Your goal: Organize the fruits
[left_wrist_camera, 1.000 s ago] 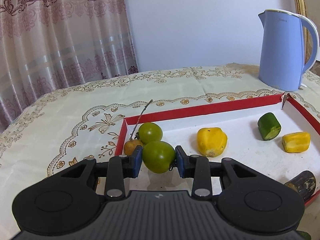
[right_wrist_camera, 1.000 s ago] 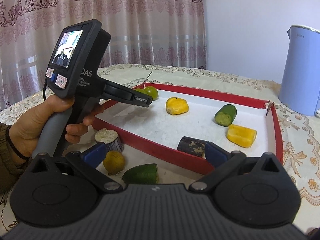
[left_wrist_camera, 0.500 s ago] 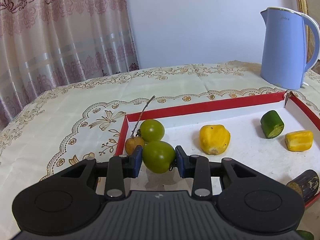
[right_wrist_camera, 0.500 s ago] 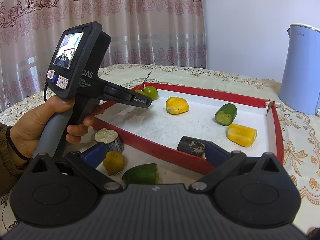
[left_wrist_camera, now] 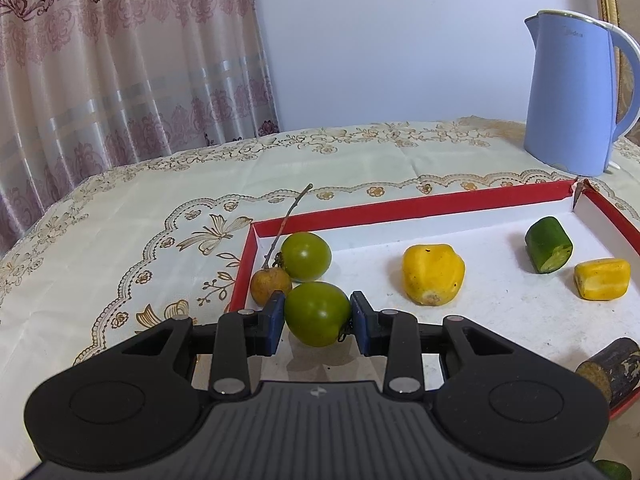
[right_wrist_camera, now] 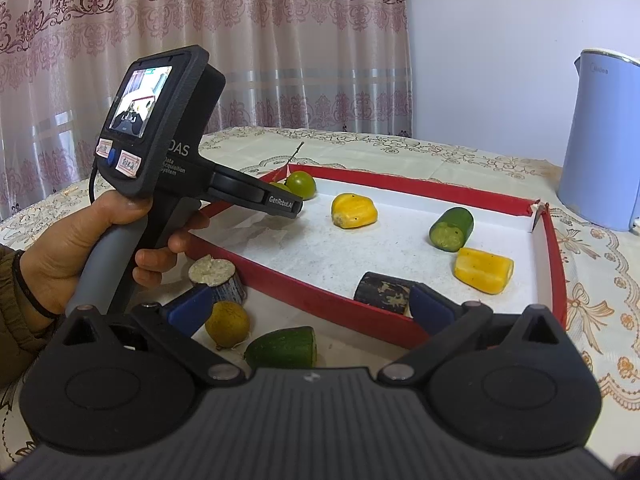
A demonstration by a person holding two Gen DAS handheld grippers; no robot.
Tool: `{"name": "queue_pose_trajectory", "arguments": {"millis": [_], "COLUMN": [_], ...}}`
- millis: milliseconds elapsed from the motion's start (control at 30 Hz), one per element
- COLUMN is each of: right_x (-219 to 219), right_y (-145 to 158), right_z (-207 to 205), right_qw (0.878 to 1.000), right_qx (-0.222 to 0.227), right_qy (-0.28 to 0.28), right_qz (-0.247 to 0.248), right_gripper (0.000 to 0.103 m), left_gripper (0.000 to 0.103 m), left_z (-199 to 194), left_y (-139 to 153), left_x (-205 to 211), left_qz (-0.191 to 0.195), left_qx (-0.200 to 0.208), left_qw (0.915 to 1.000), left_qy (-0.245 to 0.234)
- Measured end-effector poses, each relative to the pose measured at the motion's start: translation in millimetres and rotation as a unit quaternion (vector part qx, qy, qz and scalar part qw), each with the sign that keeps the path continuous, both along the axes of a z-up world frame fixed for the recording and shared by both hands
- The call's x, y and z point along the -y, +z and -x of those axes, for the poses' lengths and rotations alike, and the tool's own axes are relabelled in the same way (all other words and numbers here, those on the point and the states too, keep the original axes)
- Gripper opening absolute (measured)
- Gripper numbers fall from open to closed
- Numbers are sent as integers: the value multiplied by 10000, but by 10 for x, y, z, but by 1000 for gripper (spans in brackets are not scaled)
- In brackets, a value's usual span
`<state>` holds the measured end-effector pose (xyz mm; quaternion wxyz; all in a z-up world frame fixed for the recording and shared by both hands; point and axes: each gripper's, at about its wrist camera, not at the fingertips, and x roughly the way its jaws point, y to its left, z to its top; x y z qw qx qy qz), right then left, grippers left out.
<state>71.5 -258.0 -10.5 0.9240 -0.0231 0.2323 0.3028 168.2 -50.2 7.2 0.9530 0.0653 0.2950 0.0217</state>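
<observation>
We are viewing a table under an embroidered cloth point(left_wrist_camera: 132, 220), with a curtain point(left_wrist_camera: 120, 60) and a blue kettle point(left_wrist_camera: 572, 100) behind. The red-rimmed tray point(left_wrist_camera: 400, 210) is sitting exactly as a second earlier. In its near left corner the left gripper point(left_wrist_camera: 318, 314) is still clamping a green tomato point(left_wrist_camera: 316, 312) between its blue pads, just beside a second green tomato point(left_wrist_camera: 306, 256) and a small brown fruit point(left_wrist_camera: 270, 284). The right gripper point(right_wrist_camera: 310, 306) is still hovering with its jaws spread wide, empty, over a yellowish round fruit point(right_wrist_camera: 227, 323) outside the tray. We are finding nothing displaced.
</observation>
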Motion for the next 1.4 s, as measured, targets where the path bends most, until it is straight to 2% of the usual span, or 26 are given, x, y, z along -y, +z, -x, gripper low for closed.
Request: {"name": "queue_pose_trajectory", "arguments": {"millis": [1400], "right_x": [-4], "right_y": [0], "right_z": [17], "right_qw": [9999], "right_qx": [23], "right_qy": [14], "right_qz": [108], "right_gripper": [103], "left_gripper": [34], "left_z": [-48], "left_y": [-46], "left_x": [-16], "left_qz": [1], "left_qx": [-107], "left_qw": [9999], "left_qy": [70]}}
